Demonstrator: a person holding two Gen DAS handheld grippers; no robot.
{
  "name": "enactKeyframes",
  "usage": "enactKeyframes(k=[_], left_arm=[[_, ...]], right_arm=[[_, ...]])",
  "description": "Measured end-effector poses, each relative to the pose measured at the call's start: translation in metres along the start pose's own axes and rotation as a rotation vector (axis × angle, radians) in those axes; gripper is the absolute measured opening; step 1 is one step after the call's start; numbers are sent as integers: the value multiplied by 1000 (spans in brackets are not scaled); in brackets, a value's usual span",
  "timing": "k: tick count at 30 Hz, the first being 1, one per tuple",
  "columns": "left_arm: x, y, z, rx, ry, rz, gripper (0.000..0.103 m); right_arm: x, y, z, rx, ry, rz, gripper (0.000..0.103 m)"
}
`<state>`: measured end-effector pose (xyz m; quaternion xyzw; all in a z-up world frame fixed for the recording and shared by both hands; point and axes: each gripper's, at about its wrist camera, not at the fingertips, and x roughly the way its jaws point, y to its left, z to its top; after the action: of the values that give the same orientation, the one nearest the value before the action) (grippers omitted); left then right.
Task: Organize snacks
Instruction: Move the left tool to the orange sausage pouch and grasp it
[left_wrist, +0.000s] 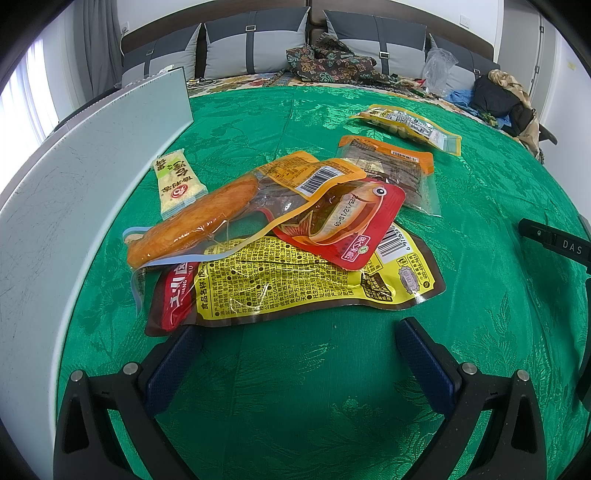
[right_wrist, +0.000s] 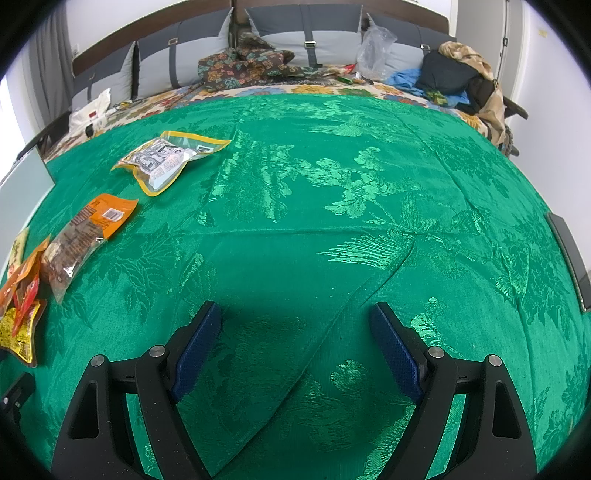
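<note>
Several snack packets lie on a green tablecloth (left_wrist: 303, 398). In the left wrist view a yellow packet (left_wrist: 295, 284) sits lowest in a pile, with a red fish packet (left_wrist: 343, 221) and a clear orange packet (left_wrist: 207, 218) overlapping on top. Behind them are a pale green bar (left_wrist: 179, 184), a brown-and-orange packet (left_wrist: 395, 170) and a yellow-edged packet (left_wrist: 410, 123). My left gripper (left_wrist: 299, 336) stands open just in front of the yellow packet, its left finger near the packet's corner. My right gripper (right_wrist: 295, 321) is open over bare cloth, with the brown-and-orange packet (right_wrist: 85, 236) and yellow-edged packet (right_wrist: 166, 158) far to its left.
A pale grey box wall (left_wrist: 85, 206) runs along the left side of the table. A dark flat object (right_wrist: 570, 254) lies at the table's right edge. Behind the table a sofa (left_wrist: 258, 48) holds cushions, patterned cloth, a plastic bag (left_wrist: 439, 70) and clothes.
</note>
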<state>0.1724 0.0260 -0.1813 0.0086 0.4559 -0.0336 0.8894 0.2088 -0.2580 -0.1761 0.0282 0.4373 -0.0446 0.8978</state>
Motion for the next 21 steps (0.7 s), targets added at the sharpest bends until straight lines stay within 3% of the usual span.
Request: enactKeyframes(k=[4,7,9,12,17,21], left_arm=[[-3,3,0,13,58,-20,103],[-25,16,-3,21,52,-83,103],[-39,27,3,56,41,-117,103],[-48,41,26,114,50,-100,103],[-12,65,80,67,150,-112,103],[32,72,100,56,193,-53,102]], right_arm=[[0,0,0,0,0,0,86],[0,0,0,0,0,0,86],[1,0,1,0,0,0,86],[0,0,0,0,0,0,86],[1,0,1,0,0,0,86],[1,0,1,0,-1,0,86]])
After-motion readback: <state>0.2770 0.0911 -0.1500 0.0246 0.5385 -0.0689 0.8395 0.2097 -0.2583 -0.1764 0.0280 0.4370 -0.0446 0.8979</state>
